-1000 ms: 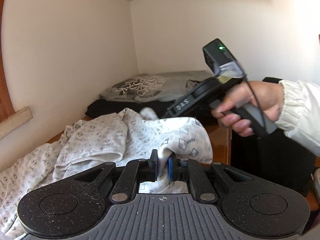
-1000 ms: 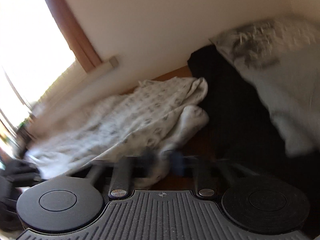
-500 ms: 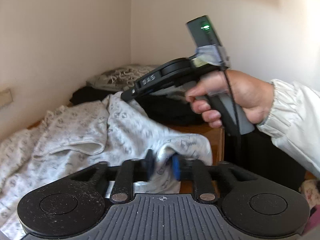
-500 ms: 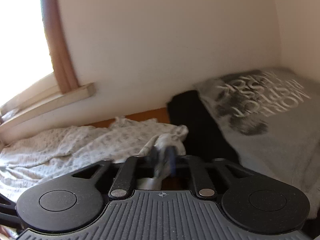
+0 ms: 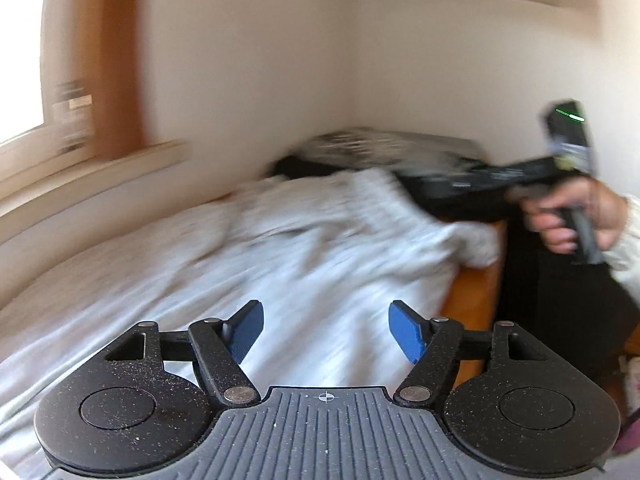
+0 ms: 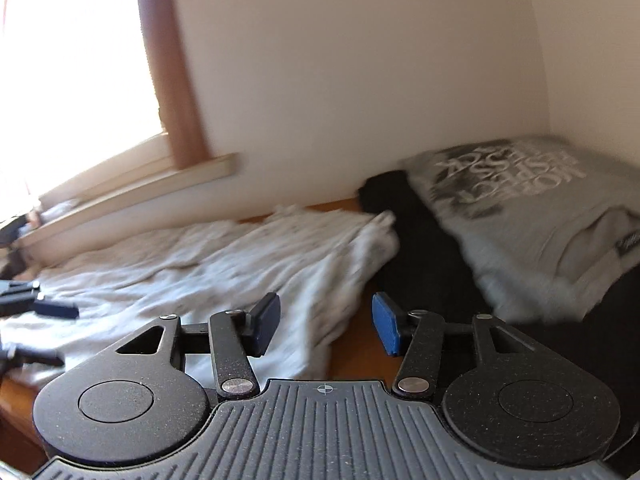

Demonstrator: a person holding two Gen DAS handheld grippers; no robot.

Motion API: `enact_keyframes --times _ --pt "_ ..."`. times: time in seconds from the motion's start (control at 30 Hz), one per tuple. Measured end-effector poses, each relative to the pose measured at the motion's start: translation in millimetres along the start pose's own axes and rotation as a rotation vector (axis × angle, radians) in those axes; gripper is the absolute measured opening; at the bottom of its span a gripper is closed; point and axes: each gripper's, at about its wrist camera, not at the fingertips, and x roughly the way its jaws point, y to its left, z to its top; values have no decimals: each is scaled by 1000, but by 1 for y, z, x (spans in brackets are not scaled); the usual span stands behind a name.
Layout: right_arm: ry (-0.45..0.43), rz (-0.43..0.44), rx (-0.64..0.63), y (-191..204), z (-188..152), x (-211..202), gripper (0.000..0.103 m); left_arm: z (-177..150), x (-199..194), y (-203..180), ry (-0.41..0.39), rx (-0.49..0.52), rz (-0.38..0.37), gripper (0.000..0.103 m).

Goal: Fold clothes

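A white patterned garment (image 5: 304,256) lies spread and rumpled on the wooden table (image 5: 476,300), blurred by motion. My left gripper (image 5: 326,330) hovers over its near part, open, blue pads wide apart with nothing between them. In the right wrist view the same garment (image 6: 240,268) stretches leftward, its edge reaching under my right gripper (image 6: 325,322), which is open and empty. The right gripper's body (image 5: 520,180) shows at the right of the left wrist view, held by a hand (image 5: 576,216) in a white sleeve.
A folded grey printed shirt (image 6: 532,208) rests on a black garment (image 6: 424,248) in the far corner against the walls. A window with a wooden frame (image 6: 172,80) and sill (image 6: 132,196) runs along the left wall. The table's right edge drops beside something dark (image 5: 560,308).
Both grippers let go of the white garment and opened wide. The cloth dropped onto the table and lies flatter. Both cameras swung toward the window side.
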Motion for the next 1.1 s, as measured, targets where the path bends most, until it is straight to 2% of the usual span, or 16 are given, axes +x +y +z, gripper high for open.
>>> enact_keyframes --times 0.13,0.23,0.43,0.57,0.73,0.97,1.0,1.1 --pt "0 27 -15 20 -14 -8 53 -37 -54 32 23 -72 162 74" --pt "-7 9 -48 34 -18 -9 53 -60 -93 61 34 -128 242 75" --pt "-24 28 -57 56 -22 -14 58 -105 -157 100 29 -260 417 77" --pt "-35 40 -64 70 -25 -18 58 -126 -183 110 38 -304 458 77" --pt "-17 99 -74 89 -34 -15 58 -137 -185 114 53 -319 457 74" --pt "-30 201 -172 136 -36 5 58 -157 -193 127 96 -344 480 48" --pt "-25 205 -206 144 -37 8 58 -157 -196 128 106 -338 490 44" --pt "3 183 -306 162 -43 19 58 -161 -206 135 125 -327 492 40"
